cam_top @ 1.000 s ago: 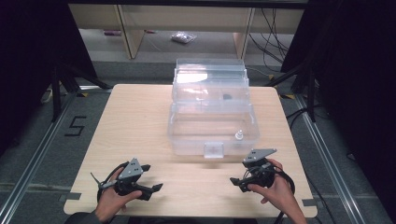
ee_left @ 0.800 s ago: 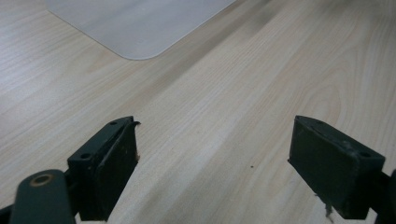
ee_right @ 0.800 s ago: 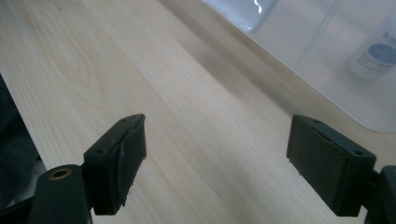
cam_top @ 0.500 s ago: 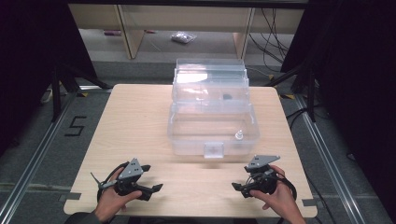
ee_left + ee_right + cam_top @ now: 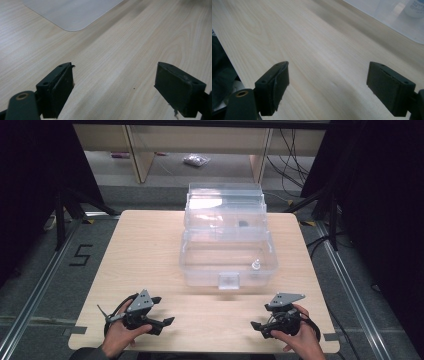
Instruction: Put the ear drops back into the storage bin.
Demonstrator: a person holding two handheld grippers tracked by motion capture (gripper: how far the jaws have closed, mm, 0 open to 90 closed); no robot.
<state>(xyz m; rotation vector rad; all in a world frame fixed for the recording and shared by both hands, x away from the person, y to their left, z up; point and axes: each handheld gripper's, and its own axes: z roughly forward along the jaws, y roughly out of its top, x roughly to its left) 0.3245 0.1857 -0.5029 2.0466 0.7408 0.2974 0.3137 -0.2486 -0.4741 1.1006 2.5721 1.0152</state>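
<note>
High view, near edge first: both hands rest on the pale wooden table (image 5: 150,255) at its front edge, one gripper in each. Left gripper (image 5: 167,321) sits near the front-left corner, held by the left hand (image 5: 122,335) from behind and below; its black jaws point right, toward the table's middle, grey three-cornered plate on top, cable looping off to the left. Right gripper (image 5: 254,325) sits near the front-right corner in the right hand (image 5: 295,340); its jaws point left, so the two grippers face each other, well apart, with bare wood between.

Left gripper view: jaws spread wide over the table surface, nothing between them. A rounded corner of the box's clear plastic shows at the top.

Right gripper view: jaws likewise wide apart, nothing held; wood grain runs diagonally beneath. A small white bottle (image 5: 415,7) shows blurred through the clear box wall at the top right.

Farther back, at the table's centre and rear: the clear plastic tiered storage box (image 5: 227,265). Long axis runs left to right across the table; its latch tab faces the person. Lower tray stands nearest, upper tier stepped back behind it. The small white bottle stands in the lower tray toward its right front. A small dark item lies in the upper tier; too small to identify.

Both grippers are well clear of the box.
</note>
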